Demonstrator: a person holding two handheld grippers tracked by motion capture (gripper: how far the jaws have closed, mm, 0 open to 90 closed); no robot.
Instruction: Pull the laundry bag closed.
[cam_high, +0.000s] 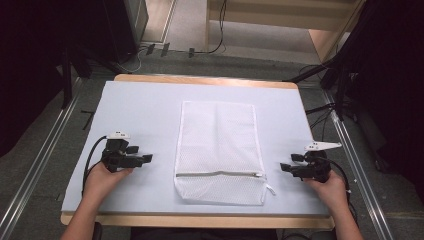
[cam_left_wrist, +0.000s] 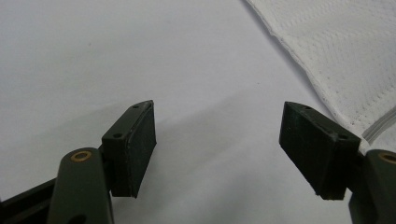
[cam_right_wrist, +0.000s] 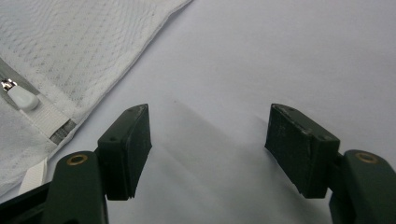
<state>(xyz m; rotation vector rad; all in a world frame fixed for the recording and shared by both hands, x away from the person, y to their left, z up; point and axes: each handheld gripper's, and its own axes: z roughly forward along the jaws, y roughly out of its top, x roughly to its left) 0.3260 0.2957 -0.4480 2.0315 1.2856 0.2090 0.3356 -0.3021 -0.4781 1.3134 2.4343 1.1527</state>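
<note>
Our left gripper (cam_high: 148, 158) and right gripper (cam_high: 284, 167) gape wide and empty, flanking the white mesh zippered laundry bag (cam_high: 218, 150) lying flat at frame centre; next, we judge, comes reaching for its zipper pull (cam_right_wrist: 22, 98).

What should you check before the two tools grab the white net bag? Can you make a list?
1. Left tool open, nothing between its jaws: ok.
2. Right tool open, nothing between its jaws: ok.
3. White mesh bag lying flat on the blue-grey mat, between the two tools: ok.
4. Zipper closed along the near end, white pull tab at the right end: ok, as far as the high view shows.
5. Tools apart from the bag, not touching it yet: ok.
6. Anything inside the bag: cannot tell, though it looks flat.
</note>
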